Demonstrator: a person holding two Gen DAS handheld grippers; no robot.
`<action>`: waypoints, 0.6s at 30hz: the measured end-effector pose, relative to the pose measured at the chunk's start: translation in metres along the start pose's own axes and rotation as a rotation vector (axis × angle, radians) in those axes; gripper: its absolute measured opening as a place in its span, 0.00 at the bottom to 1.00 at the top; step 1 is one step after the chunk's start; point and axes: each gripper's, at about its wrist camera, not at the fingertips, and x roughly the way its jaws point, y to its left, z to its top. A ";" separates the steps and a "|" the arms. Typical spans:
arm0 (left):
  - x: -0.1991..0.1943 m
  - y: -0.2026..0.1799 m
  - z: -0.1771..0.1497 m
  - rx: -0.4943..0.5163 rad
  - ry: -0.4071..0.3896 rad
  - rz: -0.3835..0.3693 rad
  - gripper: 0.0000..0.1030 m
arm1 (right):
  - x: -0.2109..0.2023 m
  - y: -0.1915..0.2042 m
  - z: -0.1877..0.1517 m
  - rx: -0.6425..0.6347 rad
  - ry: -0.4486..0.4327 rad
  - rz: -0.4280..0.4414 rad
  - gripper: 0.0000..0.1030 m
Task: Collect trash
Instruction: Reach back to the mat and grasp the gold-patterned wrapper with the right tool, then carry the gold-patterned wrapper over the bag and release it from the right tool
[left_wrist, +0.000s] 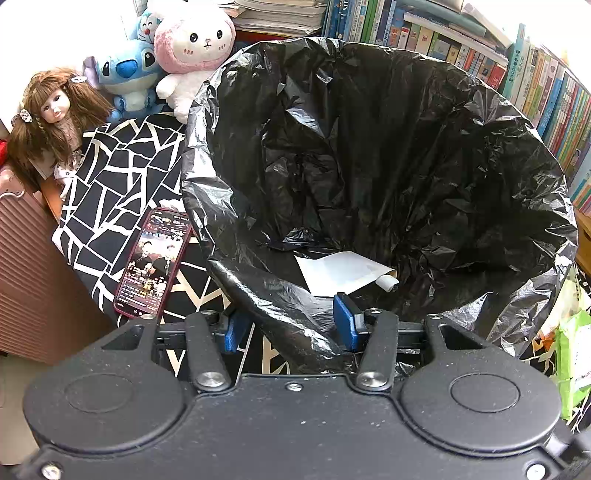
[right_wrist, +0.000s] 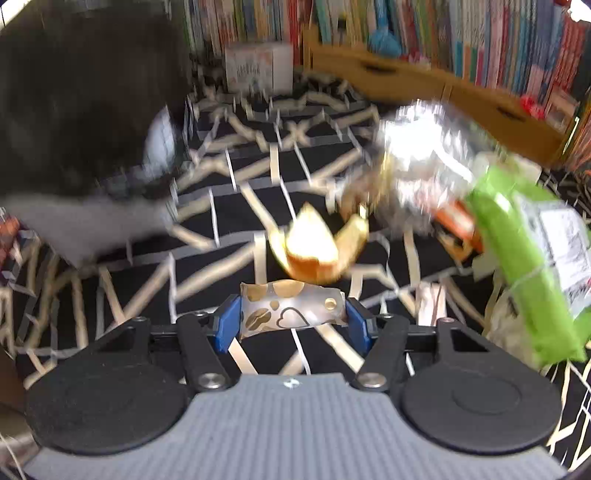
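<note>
- Bag (left_wrist: 369, 147): black trash bag, mouth gaping wide toward me. My left gripper (left_wrist: 291, 325) is clamped on a bunched fold of its near rim, blue pads pressing into the plastic on both sides, holding the mouth up and open.
- Inside the bag: one white paper slip (left_wrist: 340, 271) with a curled end lies on the bottom, near the rim I hold. That is the only trash I can see collected; I judge the job barely begun.
- My right gripper (right_wrist: 293, 314) has a small wrapper (right_wrist: 291, 308), silvery with gold hearts and coffee-bean prints, spanning its fingers. Both blue pads touch the wrapper's ends, so I read it as gripped; the view is motion-blurred, so how firm I cannot say.
- The wrapper is outside the bag, off to the bag's right over the black-and-white patterned cloth (right_wrist: 258, 173). It has yet to go in.
- Left to collect, all beyond the wrapper and further from the bag: yellow-orange peel (right_wrist: 314, 243), a crumpled shiny foil packet (right_wrist: 417, 155), a green pouch (right_wrist: 524, 266) with a printed label, something orange between foil and pouch, too blurred to name.
- Not trash, as I judge: phone (left_wrist: 153, 262) just beside the bag's left rim, doll (left_wrist: 51, 114) and plush toys (left_wrist: 192, 48) behind it, books (left_wrist: 535, 81) behind the bag.
- Next call: carry the wrapper over the rim I hold, release above the paper slip.
</note>
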 end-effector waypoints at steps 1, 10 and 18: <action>0.001 0.000 0.000 0.001 0.001 -0.001 0.45 | -0.008 0.000 0.005 0.003 -0.024 0.007 0.62; 0.004 0.001 0.002 0.000 0.008 0.010 0.41 | -0.094 0.006 0.071 0.022 -0.288 0.115 0.62; 0.006 0.003 0.003 -0.004 0.013 0.009 0.41 | -0.139 0.042 0.135 -0.047 -0.458 0.290 0.63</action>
